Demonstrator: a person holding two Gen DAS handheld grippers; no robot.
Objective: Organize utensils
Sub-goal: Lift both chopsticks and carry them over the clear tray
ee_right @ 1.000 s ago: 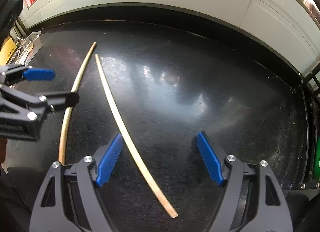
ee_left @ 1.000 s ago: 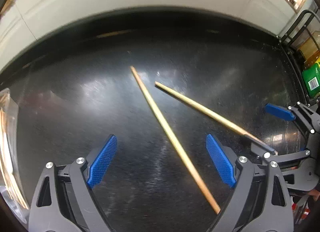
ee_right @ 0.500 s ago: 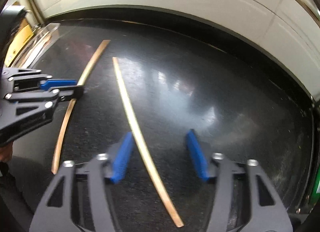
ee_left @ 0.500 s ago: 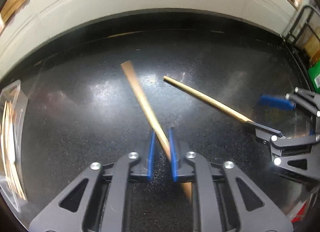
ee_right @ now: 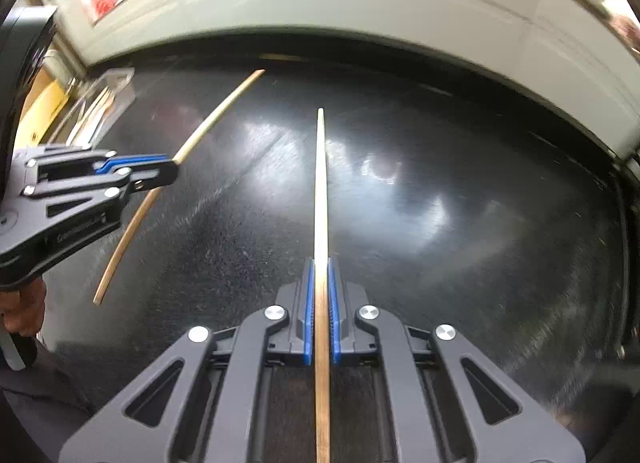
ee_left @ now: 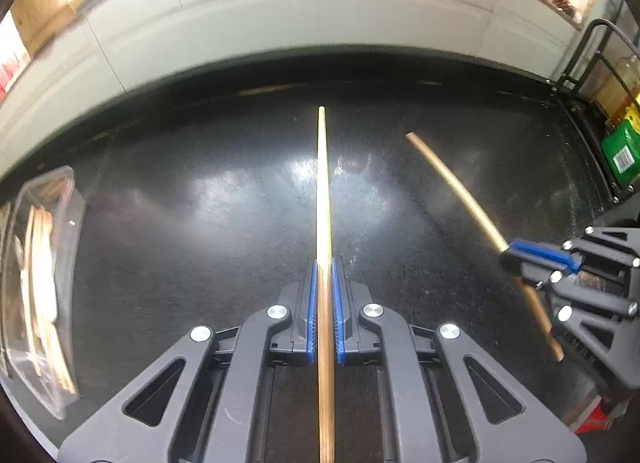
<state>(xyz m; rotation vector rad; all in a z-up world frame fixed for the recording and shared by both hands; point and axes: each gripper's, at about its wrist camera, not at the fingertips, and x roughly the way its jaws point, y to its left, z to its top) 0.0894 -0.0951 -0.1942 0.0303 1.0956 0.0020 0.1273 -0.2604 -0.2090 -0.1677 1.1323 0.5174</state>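
In our left gripper one chopstick is sitting between the closed jaws, pointing toward 12 o'clock over the counter. At 3 o'clock our right gripper is holding the second chopstick, which is angling toward 11 o'clock. At 9 o'clock a clear tray is lying on the counter with more sticks lying in it. At 2 o'clock a wire rack is standing at the counter's edge, and a wall is running behind the counter at 12 o'clock.
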